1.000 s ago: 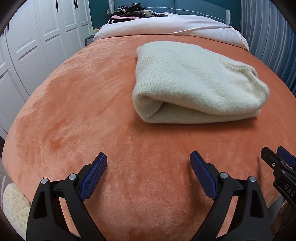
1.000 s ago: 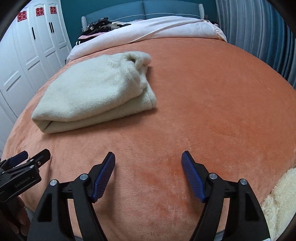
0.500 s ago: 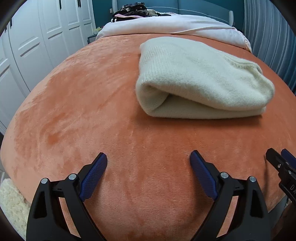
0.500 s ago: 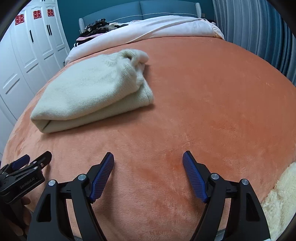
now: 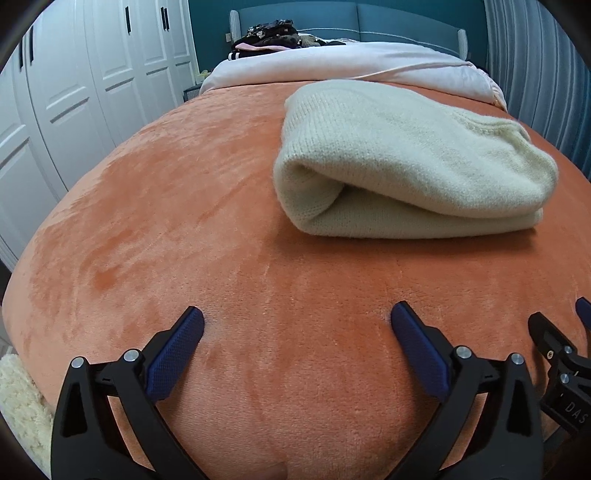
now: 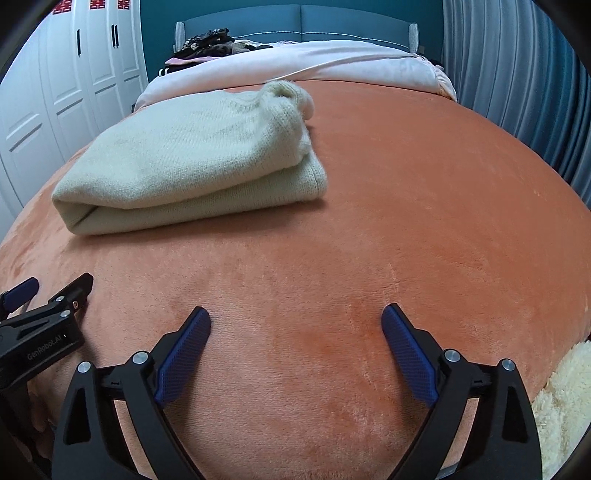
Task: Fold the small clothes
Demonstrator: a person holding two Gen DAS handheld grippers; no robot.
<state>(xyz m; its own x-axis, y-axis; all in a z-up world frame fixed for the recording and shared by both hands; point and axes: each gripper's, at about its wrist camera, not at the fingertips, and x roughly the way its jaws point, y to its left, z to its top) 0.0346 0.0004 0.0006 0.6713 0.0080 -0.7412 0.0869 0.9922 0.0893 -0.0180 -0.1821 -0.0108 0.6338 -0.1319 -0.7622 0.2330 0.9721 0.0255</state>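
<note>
A cream knitted sweater (image 5: 406,162) lies folded on the orange blanket (image 5: 184,221); it also shows in the right wrist view (image 6: 192,166), ahead and to the left. My left gripper (image 5: 297,317) is open and empty, low over the blanket, short of the sweater's folded edge. My right gripper (image 6: 295,315) is open and empty, also near the front of the bed, with the sweater ahead to its left. Each gripper shows at the edge of the other's view: the right one (image 5: 561,332) and the left one (image 6: 51,291).
A pink-white duvet (image 5: 351,66) and a pile of dark clothes (image 5: 266,33) lie at the head of the bed. White wardrobe doors (image 5: 74,92) stand on the left, a blue curtain (image 6: 517,74) on the right. A cream fluffy rug (image 6: 561,398) lies by the bed.
Both grippers have dropped lower and tilted toward the bed, so the sweater sits closer and flatter in view. Both stay open and empty. The sweater has not moved.
</note>
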